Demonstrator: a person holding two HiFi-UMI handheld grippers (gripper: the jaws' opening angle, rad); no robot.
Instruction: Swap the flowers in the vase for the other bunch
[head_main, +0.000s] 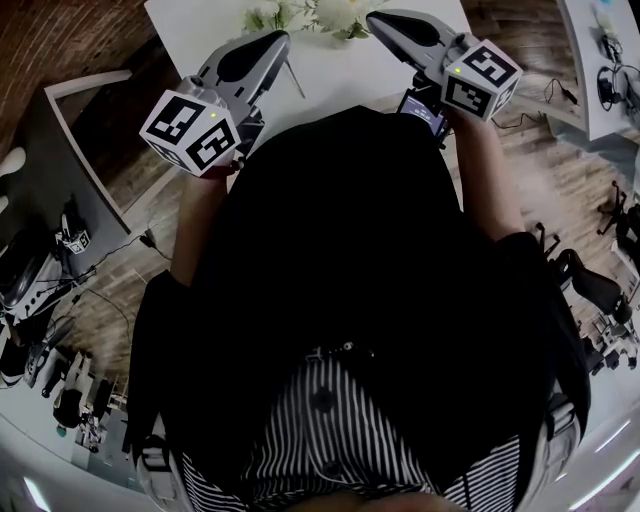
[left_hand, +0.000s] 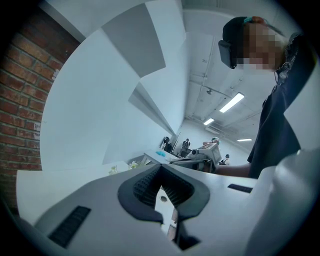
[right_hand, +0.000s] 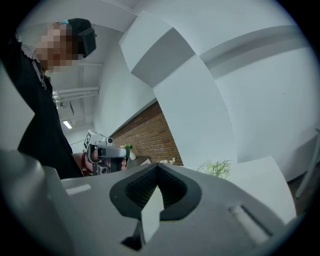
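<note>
Head view, left gripper (head_main: 281, 40) and right gripper (head_main: 374, 19) both clenched and empty, side by side over white table (head_main: 330, 72), flowers (head_main: 310, 14) near their tips.

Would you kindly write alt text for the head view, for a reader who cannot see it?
Seen from above, a person in a black top holds the left gripper and right gripper raised, both shut and empty, above a white table bearing pale flowers.
</note>
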